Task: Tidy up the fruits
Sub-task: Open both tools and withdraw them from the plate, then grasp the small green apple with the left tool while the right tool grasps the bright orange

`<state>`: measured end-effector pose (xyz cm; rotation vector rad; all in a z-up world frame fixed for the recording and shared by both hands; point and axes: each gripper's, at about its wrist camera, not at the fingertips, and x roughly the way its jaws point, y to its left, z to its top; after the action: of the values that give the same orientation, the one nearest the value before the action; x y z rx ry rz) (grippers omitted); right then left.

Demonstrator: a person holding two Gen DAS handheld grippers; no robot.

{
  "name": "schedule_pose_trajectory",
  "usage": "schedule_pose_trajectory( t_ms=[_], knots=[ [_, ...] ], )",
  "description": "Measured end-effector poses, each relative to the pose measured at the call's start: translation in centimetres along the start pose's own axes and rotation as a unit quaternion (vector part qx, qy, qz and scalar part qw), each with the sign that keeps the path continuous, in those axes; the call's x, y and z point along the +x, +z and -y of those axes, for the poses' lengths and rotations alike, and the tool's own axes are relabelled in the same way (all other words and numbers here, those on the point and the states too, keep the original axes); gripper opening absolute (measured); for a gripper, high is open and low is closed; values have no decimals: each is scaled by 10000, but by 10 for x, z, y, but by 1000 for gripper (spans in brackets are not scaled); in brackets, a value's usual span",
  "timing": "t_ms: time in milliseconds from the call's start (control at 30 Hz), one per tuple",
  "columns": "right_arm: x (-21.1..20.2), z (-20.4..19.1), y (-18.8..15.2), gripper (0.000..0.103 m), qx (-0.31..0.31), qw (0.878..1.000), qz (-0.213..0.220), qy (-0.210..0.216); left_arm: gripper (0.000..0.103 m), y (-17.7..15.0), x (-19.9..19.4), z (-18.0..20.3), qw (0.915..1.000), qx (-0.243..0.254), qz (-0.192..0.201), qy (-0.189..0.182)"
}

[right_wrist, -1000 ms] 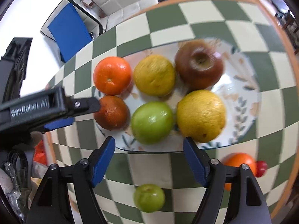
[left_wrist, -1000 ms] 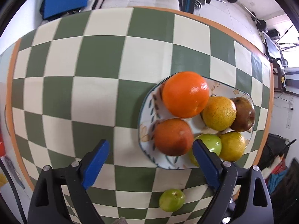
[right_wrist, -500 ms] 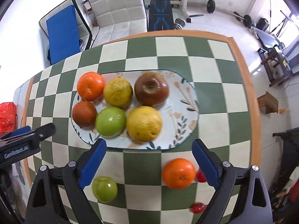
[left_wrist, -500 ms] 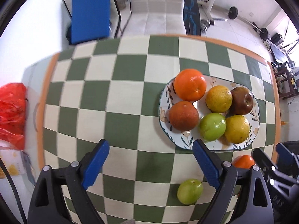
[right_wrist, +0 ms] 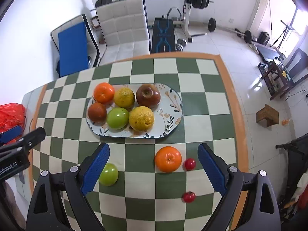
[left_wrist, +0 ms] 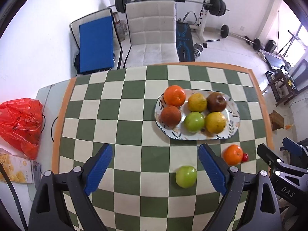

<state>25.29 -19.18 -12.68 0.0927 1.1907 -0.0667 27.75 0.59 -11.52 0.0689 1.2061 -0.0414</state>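
Jaws wide; second cherry tomato (right_wrist: 189, 196) right-view only, seemingly.

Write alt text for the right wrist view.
An open gripper hovers over a checkered table, above a loose orange, green apple and two small red fruits. Beyond them, a plate holds six fruits.

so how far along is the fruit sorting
Six fruits already sit on the plate. Nothing is in hand: both the left tongs and right tongs are open and empty. Still loose on the table: a green apple, an orange and two small red fruits.
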Motion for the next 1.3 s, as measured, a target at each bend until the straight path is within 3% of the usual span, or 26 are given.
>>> schedule_pose_trajectory(
  t_ms=[333, 633, 667, 700, 867, 967, 1133, 1300],
  knots=[
    [-82, 1, -26, 95, 50, 9984, 541, 154, 91, -20, -59, 6, 9987, 134, 487, -25],
    [-105, 5, -37, 95, 244, 9969, 681, 310, 91, -25, -65, 10, 9983, 121, 558, -111],
    [-104, 7, -38, 95, 305, 9966, 676, 357, 93, -24, -61, 11, 9986, 132, 508, -115],
    [-102, 11, -38, 95, 380, 9961, 682, 407, 102, -23, -52, 13, 9991, 134, 391, -109],
    [-59, 36, -35, 96, 758, 9954, 321, 488, 103, -22, -5, 17, 9999, 37, -108, -90],
    [-9, 53, -35, 97, 985, 9932, -177, 602, 103, -26, 41, 23, 9976, -14, -688, -119],
    [78, 66, -42, 92, 1127, 9871, -936, 638, 103, -44, 115, 40, 9851, -91, -1689, -305],
    [143, 66, -42, 85, 902, 9850, -1401, 456, 103, -61, 166, 65, 9736, 228, -2255, -269]
  ],
)
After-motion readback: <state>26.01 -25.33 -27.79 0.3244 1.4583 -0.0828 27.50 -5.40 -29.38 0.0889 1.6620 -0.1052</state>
